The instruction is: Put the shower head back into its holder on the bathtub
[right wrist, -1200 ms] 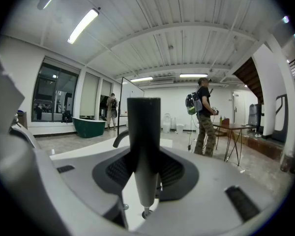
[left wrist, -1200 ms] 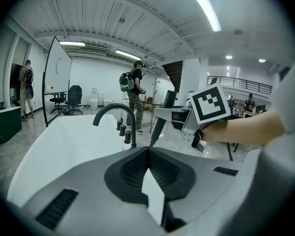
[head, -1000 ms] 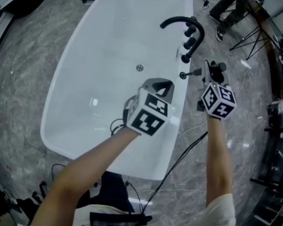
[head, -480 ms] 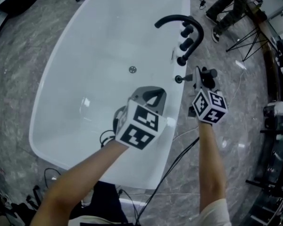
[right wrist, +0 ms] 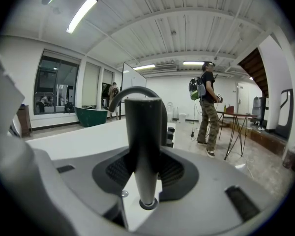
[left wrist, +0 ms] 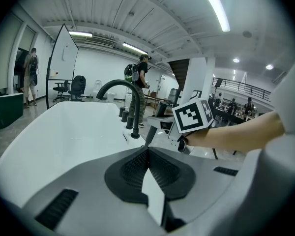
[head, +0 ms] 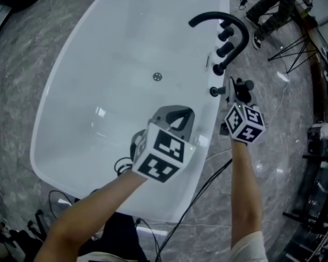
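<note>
Grey marble floor (head: 22,64) spreads out left of the left tongs (head: 177,111) and right of the right tongs (head: 238,89), and a black cable (head: 203,187) trails across it behind and between the two. Ahead and to the right of the right tongs, a tripod (head: 295,42) stands near a person (right wrist: 206,109) wearing a backpack. Far ahead of the left tongs are a whiteboard (left wrist: 61,63) and an office chair (left wrist: 77,86).

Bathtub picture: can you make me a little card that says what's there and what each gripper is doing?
tub: white bathtub, drain in its floor
faucet: black curved spout on the rim, black knobs beside it
right gripper: shut on the shower head, held upright
shower head's tip: points down at the white rim; cannot tell whether it is in a holder
left gripper: shut, holds nothing, over the tub
</note>
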`<state>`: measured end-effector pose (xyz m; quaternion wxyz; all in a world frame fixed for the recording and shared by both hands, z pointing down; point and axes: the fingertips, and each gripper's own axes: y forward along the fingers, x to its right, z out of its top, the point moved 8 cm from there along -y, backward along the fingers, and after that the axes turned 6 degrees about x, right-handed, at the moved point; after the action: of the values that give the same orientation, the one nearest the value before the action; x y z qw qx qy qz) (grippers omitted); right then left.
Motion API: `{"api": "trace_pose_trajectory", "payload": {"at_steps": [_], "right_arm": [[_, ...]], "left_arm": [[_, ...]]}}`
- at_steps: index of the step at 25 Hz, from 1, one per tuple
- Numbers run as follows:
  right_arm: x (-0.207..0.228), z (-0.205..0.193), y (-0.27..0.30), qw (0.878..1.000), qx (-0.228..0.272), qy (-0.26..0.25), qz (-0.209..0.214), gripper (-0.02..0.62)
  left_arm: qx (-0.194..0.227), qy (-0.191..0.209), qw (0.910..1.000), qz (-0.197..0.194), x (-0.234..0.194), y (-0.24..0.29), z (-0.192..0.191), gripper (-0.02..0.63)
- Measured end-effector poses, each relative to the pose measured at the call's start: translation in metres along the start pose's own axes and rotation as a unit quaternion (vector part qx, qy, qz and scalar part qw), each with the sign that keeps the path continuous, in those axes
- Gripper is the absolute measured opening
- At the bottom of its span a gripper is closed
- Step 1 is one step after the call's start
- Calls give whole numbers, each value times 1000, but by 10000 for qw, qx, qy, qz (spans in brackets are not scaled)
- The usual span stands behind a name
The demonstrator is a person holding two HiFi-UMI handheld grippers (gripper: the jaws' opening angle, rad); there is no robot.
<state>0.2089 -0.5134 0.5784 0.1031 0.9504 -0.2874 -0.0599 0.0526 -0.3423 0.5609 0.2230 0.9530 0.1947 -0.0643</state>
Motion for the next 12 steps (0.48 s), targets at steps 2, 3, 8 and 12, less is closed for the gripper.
{"api": "trace_pose_trajectory", "payload": {"at_steps": [2,3,8,12], "right_arm": [[0,-3,4,10000,-19,-23,17,133],[0,-4,5,10000,-24,-30,25,133],[-1,-8,10,10000,-48,-21,33,133],[0,-15,16,9999,-100,-46,27,133]], "left_arm": [[-12,-13,10000,17,-3,0,-2,7],[-21,-18,10000,26,-4,1,-3,6],[-78,-48,9999,110,-9,0,-9,8],[-91,-89,9998,135,-12,1,-14,7]]}}
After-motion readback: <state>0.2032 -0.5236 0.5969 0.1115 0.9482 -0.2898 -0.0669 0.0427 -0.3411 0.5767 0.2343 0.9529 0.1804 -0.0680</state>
